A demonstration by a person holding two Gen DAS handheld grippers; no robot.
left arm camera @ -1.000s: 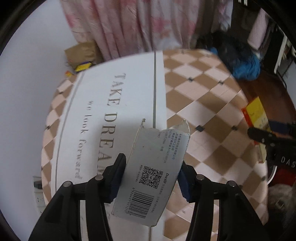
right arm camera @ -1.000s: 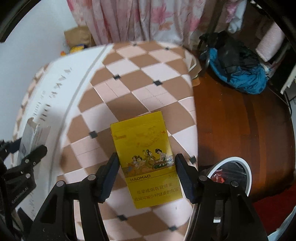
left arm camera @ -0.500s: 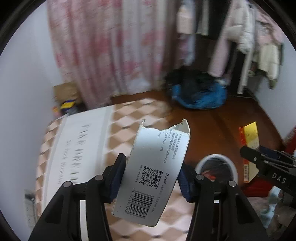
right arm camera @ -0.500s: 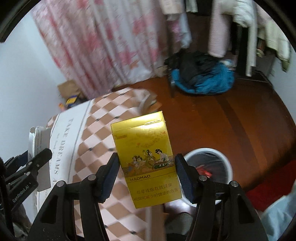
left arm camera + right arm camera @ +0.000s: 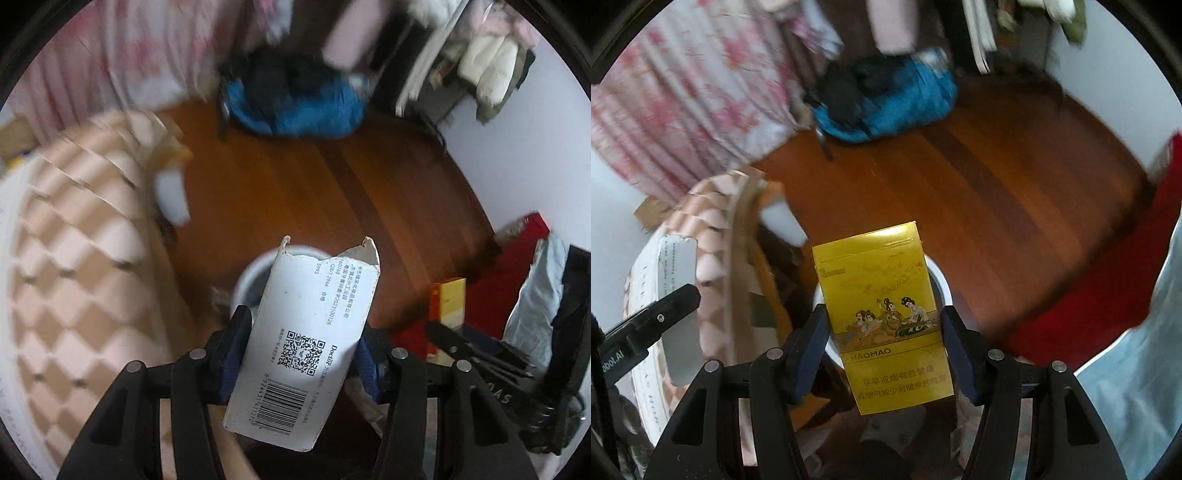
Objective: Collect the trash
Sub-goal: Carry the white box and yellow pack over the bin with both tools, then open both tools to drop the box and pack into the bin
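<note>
My left gripper [image 5: 300, 350] is shut on a torn white carton [image 5: 306, 339] with a barcode and QR code, held above the white round trash bin [image 5: 247, 275] on the wooden floor. My right gripper [image 5: 884, 347] is shut on a yellow HAOMAO cigarette box [image 5: 882, 314], also held over the bin's rim [image 5: 942, 282]. The yellow box also shows at the right of the left wrist view [image 5: 448, 302]; the white carton shows at the left of the right wrist view [image 5: 677, 266]. The bin's inside is mostly hidden behind both boxes.
The checkered tablecloth table [image 5: 74, 258] lies to the left, with a table corner [image 5: 746, 192] near the bin. A blue bag [image 5: 295, 110] sits on the wooden floor [image 5: 997, 184] beyond. A red mat [image 5: 1108, 291] and pink curtains [image 5: 683, 92] flank the room.
Both grippers have swung right, away from the table, and down toward the bin, carrying their boxes. The bin now sits directly behind each held box.
</note>
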